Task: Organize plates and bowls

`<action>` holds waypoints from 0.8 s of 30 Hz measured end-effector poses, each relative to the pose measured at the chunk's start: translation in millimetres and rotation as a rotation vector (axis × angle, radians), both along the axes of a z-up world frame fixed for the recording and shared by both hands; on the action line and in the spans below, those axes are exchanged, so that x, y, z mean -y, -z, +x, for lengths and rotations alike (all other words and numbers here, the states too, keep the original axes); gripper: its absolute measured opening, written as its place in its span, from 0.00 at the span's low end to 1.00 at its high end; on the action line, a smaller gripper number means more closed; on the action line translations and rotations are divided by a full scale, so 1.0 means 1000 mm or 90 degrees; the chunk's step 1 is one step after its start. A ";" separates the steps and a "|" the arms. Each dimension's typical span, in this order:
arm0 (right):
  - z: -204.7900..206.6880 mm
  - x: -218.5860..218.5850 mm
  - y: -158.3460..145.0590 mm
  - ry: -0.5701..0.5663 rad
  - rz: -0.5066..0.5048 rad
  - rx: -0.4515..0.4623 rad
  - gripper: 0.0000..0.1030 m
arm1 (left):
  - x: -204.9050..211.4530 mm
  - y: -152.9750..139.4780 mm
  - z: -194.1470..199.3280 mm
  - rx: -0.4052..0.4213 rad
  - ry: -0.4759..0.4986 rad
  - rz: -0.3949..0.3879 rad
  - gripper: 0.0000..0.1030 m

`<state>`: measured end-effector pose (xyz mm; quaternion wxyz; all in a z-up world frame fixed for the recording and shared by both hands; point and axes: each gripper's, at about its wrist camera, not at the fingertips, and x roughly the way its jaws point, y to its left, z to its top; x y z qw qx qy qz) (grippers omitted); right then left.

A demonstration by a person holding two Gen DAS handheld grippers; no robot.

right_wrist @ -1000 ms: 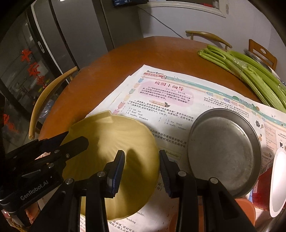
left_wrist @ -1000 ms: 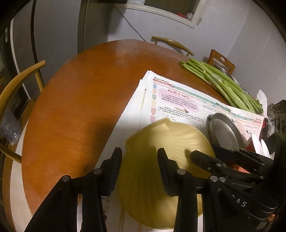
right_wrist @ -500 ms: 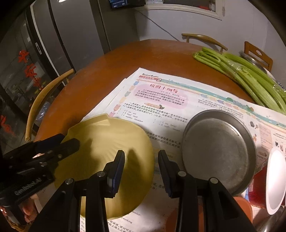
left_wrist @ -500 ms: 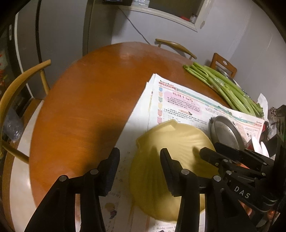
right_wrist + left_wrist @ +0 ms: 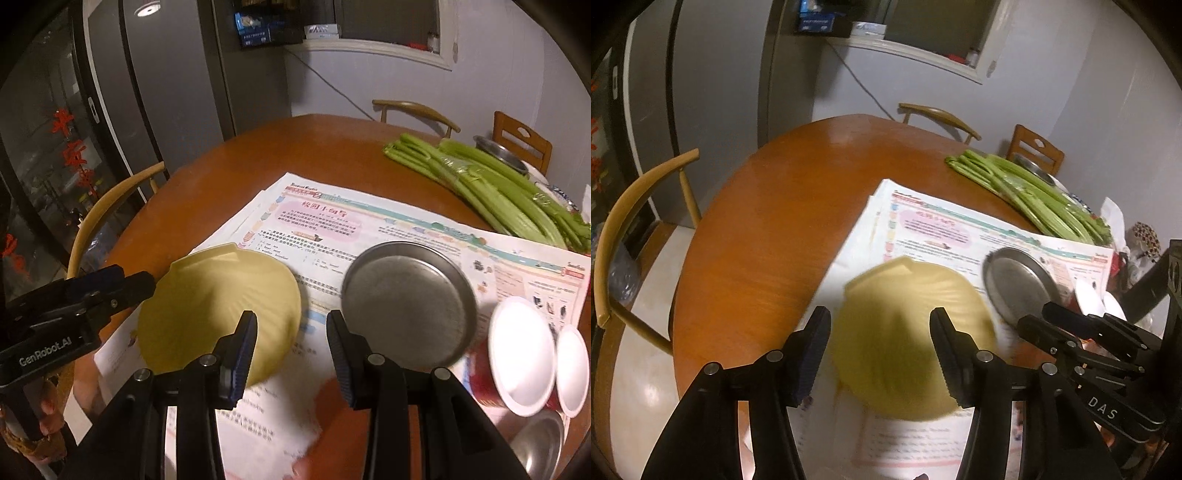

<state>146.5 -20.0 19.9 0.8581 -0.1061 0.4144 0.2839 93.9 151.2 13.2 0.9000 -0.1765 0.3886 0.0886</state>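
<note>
A yellow shell-shaped plate (image 5: 905, 332) (image 5: 218, 306) lies on newspapers (image 5: 938, 229) (image 5: 406, 229) on a round wooden table. A round metal plate (image 5: 1015, 284) (image 5: 410, 302) lies to its right. Two red bowls with white insides (image 5: 521, 354) stand at the right. My left gripper (image 5: 879, 339) is open and empty, above the yellow plate's near side. My right gripper (image 5: 291, 339) is open and empty, above the gap between the two plates. Each gripper shows in the other's view, the left (image 5: 122, 284) and the right (image 5: 1034, 314).
A bundle of celery (image 5: 498, 188) lies at the table's far right, with a metal bowl (image 5: 502, 151) behind it. Another metal bowl (image 5: 543, 443) sits at the near right. Wooden chairs (image 5: 639, 206) ring the table. A fridge (image 5: 147, 74) stands at the back left.
Both grippers have drawn back and risen, so the plates look smaller and more of the room shows. Both stayed open; nothing was taken hold of.
</note>
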 end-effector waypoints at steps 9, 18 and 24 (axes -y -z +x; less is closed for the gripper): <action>-0.017 0.054 -0.009 0.053 -0.002 0.015 0.38 | 0.039 -0.011 -0.011 0.006 0.047 -0.007 0.56; -0.017 0.103 -0.002 0.096 -0.015 0.009 0.38 | 0.088 -0.001 -0.010 -0.025 0.110 -0.015 0.56; -0.011 0.120 0.012 0.105 -0.038 -0.007 0.39 | 0.114 0.016 -0.007 -0.058 0.140 -0.023 0.56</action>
